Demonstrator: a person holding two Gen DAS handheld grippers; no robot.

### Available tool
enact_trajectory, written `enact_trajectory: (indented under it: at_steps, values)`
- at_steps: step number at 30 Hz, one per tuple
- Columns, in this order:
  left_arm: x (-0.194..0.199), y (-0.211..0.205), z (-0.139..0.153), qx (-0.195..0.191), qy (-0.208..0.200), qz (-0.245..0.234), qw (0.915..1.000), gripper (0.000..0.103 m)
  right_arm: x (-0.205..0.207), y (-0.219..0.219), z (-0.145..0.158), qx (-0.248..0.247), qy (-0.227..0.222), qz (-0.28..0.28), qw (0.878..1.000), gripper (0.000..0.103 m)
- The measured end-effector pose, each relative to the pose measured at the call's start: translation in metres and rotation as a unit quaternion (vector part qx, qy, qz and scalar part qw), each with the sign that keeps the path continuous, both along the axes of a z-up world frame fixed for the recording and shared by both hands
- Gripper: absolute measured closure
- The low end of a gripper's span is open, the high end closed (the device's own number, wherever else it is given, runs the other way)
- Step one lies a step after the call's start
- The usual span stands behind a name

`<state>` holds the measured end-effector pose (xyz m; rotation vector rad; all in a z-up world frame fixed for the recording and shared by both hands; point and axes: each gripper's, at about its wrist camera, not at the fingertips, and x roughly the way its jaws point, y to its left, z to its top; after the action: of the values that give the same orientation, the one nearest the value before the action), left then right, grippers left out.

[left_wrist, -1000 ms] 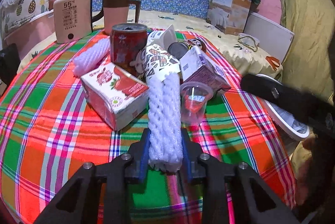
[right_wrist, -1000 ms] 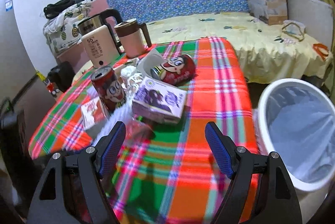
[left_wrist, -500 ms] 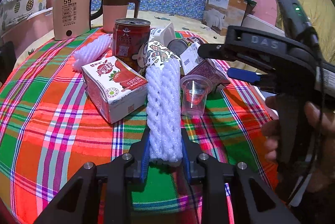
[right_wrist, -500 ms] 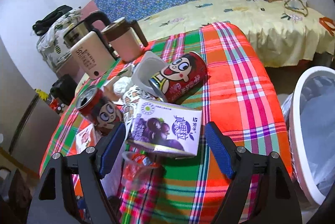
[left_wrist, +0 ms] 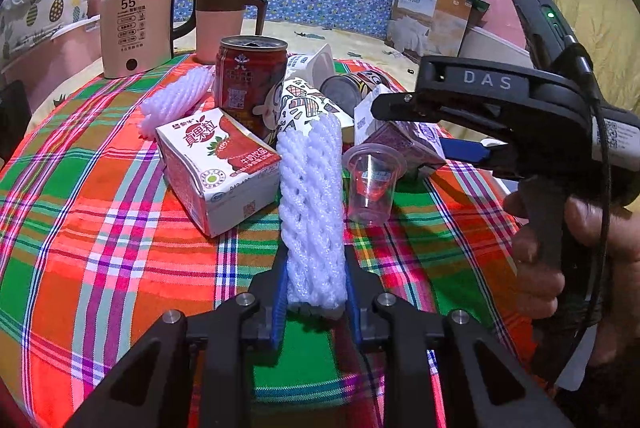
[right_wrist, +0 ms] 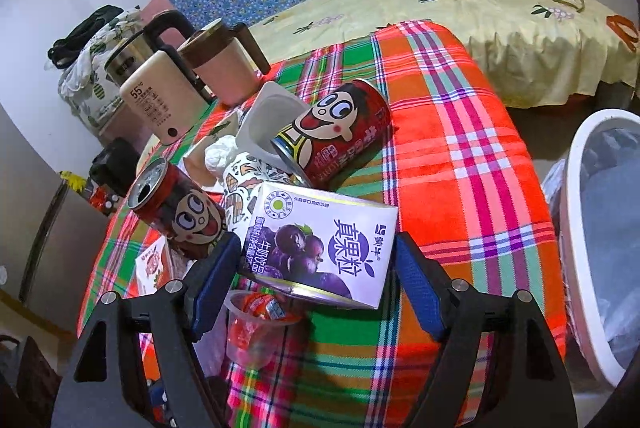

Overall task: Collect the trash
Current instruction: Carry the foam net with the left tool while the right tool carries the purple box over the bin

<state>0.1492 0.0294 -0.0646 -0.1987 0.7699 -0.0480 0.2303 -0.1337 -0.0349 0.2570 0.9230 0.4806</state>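
plaid cloth covers the desk, with a bed and a blue patterned board behind it. trash sits heaped mid-desk: two red cans, a strawberry milk carton, a purple milk carton, a printed paper cup, a clear plastic cup and foam nets. the left tongs have just been closing and now press both pads on the near end of a white foam net, which lies on the cloth. the right tongs stand wide open around the purple carton, pads not yet pressing it. likely risks: the soft net may squash and slip out when lifted, or drag against the strawberry carton and the clear cup beside it; closing on the purple carton may nudge the clear cup just below it or the tipped can behind. the clear cup holds a crumpled red wrapper; the white bin beside the desk is lined with a bag, and i cannot tell what is in it.
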Motion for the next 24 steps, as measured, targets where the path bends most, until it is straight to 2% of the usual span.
enact_trajectory:
  at_steps: [10, 24]
  values:
    - [-0.013, -0.005, 0.005, 0.008, -0.004, -0.005, 1.0000, 0.082, -0.018, -0.020, 0.014, -0.009, -0.030, -0.008, 0.999, 0.025]
    - [-0.042, -0.025, 0.031, 0.012, -0.024, -0.022, 0.9994, 0.082, -0.064, -0.054, 0.026, -0.033, -0.060, -0.030, 0.997, 0.025]
